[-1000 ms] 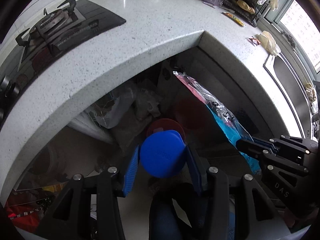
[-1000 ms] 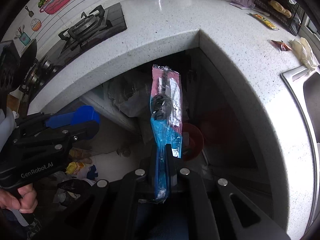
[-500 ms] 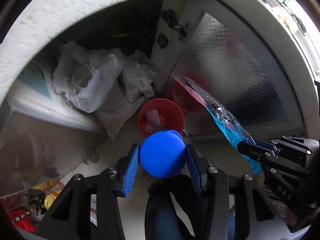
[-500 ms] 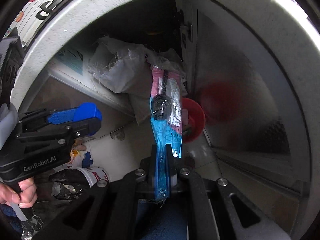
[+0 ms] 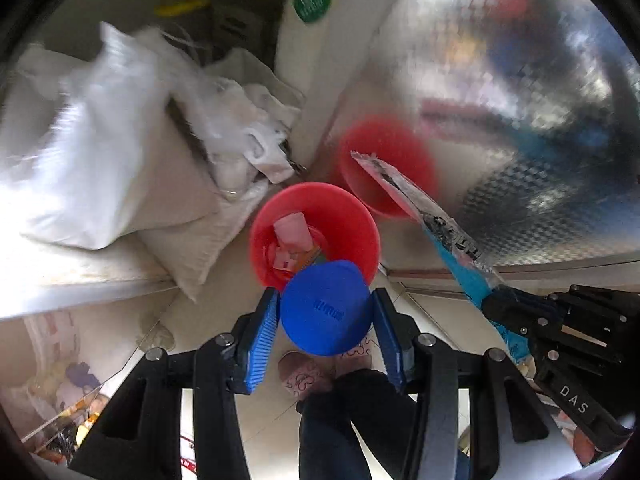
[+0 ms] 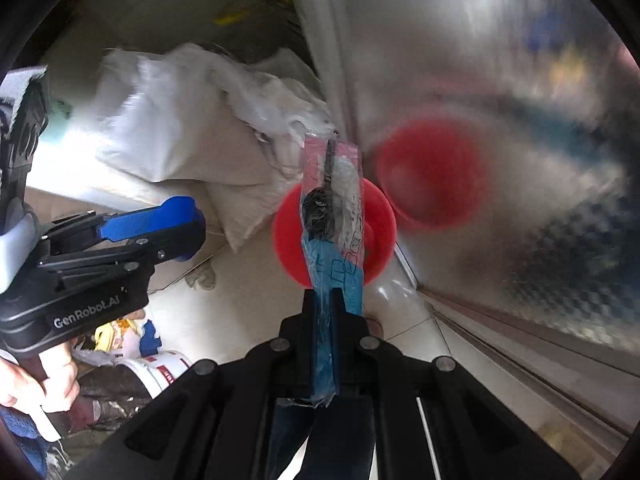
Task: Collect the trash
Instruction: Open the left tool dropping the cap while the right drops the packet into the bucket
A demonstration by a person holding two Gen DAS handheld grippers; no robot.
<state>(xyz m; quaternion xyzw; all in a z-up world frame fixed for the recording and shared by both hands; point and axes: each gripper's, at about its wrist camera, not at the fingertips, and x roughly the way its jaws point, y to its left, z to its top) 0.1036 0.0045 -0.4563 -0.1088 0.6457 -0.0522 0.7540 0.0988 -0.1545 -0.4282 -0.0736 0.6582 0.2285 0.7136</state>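
The left gripper [image 5: 325,312] pinches a blue lid [image 5: 325,307] over the red bin [image 5: 356,216], poised for dropping; the right gripper [image 6: 325,300] clamps a plastic wrapper [image 6: 334,216] above it likewise.

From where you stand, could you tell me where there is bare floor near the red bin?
Bare tile lies before the red bin, between the white sacks and the metal panel. Behind the bin the sacks crowd in; the floor at the left, by the white bucket, is littered.

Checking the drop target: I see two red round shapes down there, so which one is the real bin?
The nearer red bin with trash inside, just beyond the blue lid. The blurry red shape behind is its reflection in the metal panel.
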